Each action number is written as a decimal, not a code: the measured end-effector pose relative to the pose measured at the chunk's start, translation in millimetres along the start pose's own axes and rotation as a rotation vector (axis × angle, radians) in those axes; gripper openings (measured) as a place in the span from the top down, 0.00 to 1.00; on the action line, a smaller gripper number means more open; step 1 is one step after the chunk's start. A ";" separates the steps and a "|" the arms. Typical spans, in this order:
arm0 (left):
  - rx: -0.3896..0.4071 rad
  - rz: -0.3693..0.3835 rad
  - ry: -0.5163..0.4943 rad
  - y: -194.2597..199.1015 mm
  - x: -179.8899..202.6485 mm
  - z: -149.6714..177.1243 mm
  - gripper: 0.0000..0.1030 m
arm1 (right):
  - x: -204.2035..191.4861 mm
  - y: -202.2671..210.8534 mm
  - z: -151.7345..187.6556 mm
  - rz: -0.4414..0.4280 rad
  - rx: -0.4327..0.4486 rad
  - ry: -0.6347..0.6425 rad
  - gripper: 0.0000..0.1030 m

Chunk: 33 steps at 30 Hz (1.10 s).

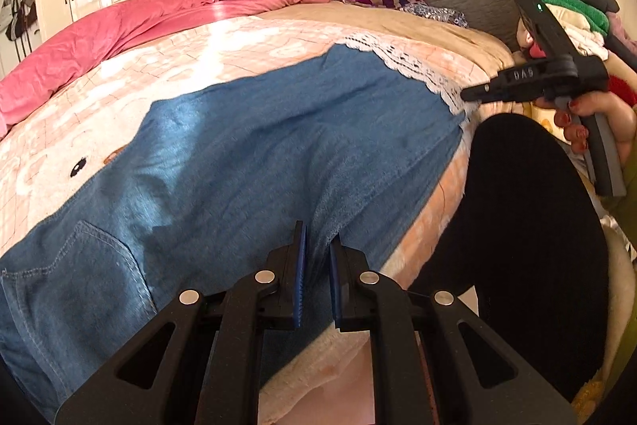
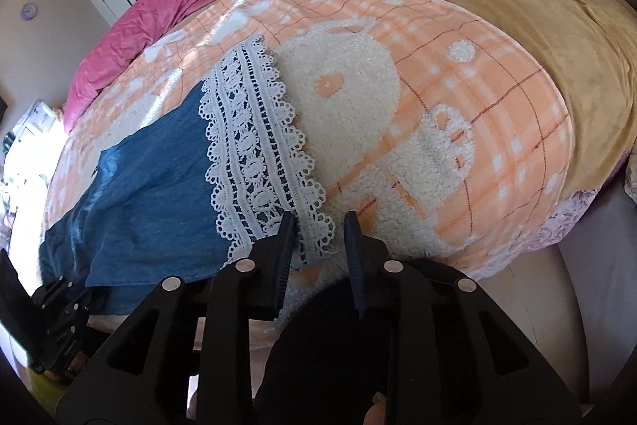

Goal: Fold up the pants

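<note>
Left gripper (image 1: 317, 237) pinches blue denim pants (image 1: 254, 154); right gripper (image 2: 320, 222) parted over their lace hem (image 2: 258, 146).

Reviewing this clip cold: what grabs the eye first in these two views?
Blue denim pants lie spread across an orange plaid blanket on the bed, their white lace hem toward the right gripper, whose jaws stand apart over it. The left gripper pinches the denim's near edge. A rumpled pink quilt sits behind.

Blue denim pants (image 1: 247, 162), white lace hem (image 2: 258, 146); orange-and-white plaid blanket (image 2: 477, 98); pink sheet (image 1: 99, 34)
</note>
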<state>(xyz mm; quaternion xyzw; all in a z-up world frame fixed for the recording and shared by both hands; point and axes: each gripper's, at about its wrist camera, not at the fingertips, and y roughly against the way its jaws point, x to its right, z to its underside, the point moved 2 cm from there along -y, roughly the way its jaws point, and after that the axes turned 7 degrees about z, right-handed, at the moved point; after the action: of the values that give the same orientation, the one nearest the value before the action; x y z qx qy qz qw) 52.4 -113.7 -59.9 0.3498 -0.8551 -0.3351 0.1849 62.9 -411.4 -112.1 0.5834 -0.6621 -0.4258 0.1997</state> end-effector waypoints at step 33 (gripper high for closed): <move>-0.068 0.029 -0.086 8.7 9.8 10.6 0.77 | -112.1 2.1 32.1 -0.181 -0.046 0.368 0.53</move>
<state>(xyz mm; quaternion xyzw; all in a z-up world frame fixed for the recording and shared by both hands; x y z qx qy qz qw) 35.7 -111.5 -60.5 0.3160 -0.8553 -0.3761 0.1646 64.0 -295.2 -102.2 0.7038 -0.5494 -0.3435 0.2913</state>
